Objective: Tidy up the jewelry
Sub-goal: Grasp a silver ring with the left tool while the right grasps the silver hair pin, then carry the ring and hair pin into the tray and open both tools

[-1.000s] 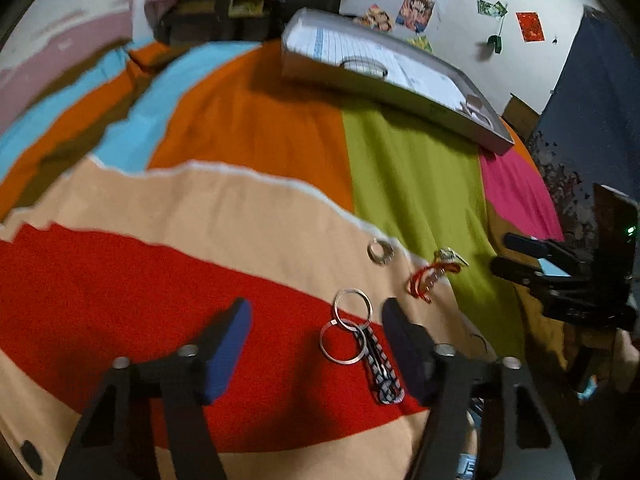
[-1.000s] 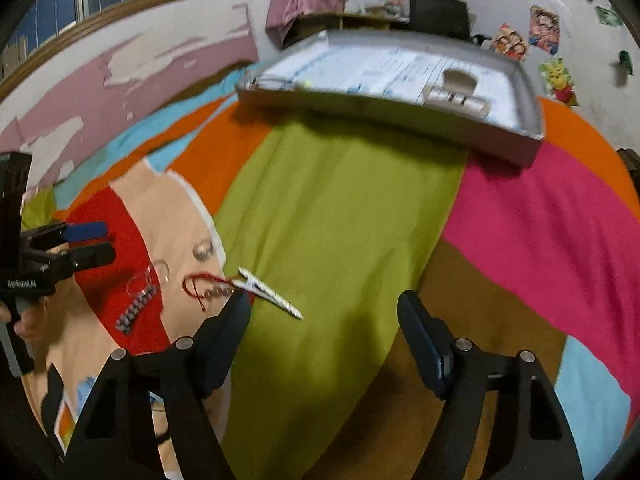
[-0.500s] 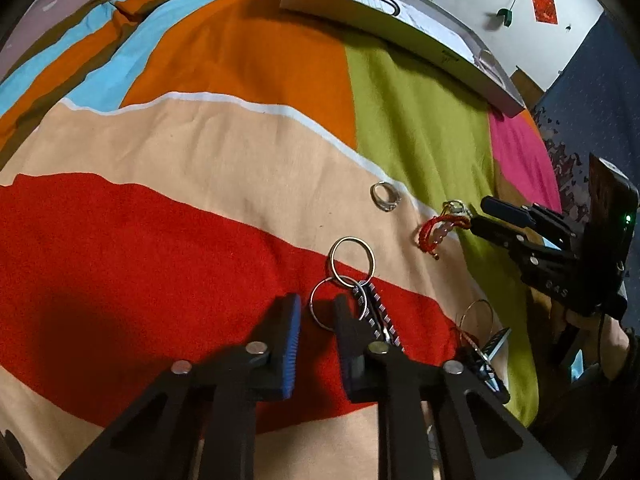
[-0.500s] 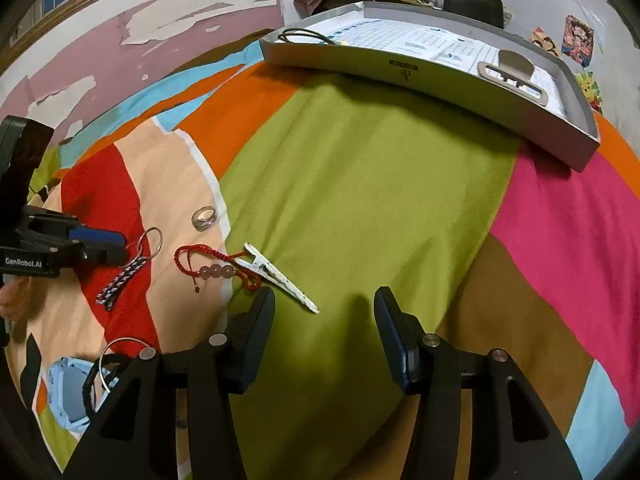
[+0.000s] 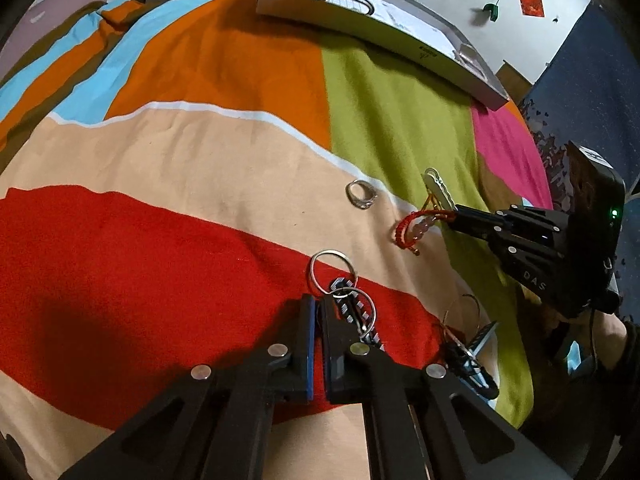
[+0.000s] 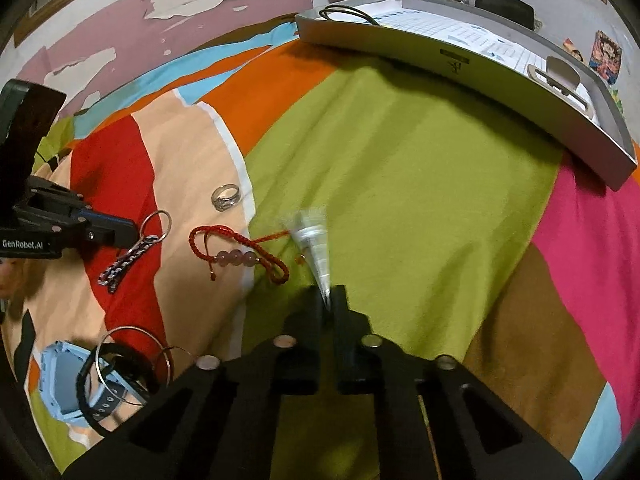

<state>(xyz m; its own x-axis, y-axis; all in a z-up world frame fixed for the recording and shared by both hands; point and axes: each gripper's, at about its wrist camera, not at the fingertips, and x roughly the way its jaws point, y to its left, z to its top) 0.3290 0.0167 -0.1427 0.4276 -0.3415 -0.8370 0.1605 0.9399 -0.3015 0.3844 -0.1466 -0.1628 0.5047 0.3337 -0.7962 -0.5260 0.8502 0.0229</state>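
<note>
A keychain (image 5: 333, 269) with two steel rings and a black-and-white braided strap lies on the red patch of the bedspread. My left gripper (image 5: 319, 304) is shut on one of its rings; in the right wrist view the left gripper (image 6: 130, 229) touches the keychain (image 6: 132, 256) from the left. My right gripper (image 6: 329, 294) is shut on the narrow end of a white hair clip (image 6: 312, 240), which looks blurred. Just left of the clip lies a red cord bracelet (image 6: 240, 254) with pink beads. In the left wrist view the right gripper (image 5: 454, 213) holds the hair clip (image 5: 438, 191) beside the bracelet (image 5: 412, 228).
A silver ring (image 5: 362, 196) lies on the beige patch beyond the keychain. A grey tray (image 6: 480, 68) stands at the far side of the bed with a black band (image 6: 348, 14) and a beige clip (image 6: 560, 74) in it. A blue watch, black bands and hoops (image 6: 100, 380) lie near me.
Both grippers went from wide open to shut. The left one closed on a keychain ring, and the right one came down and closed on the white hair clip, which has swung round.
</note>
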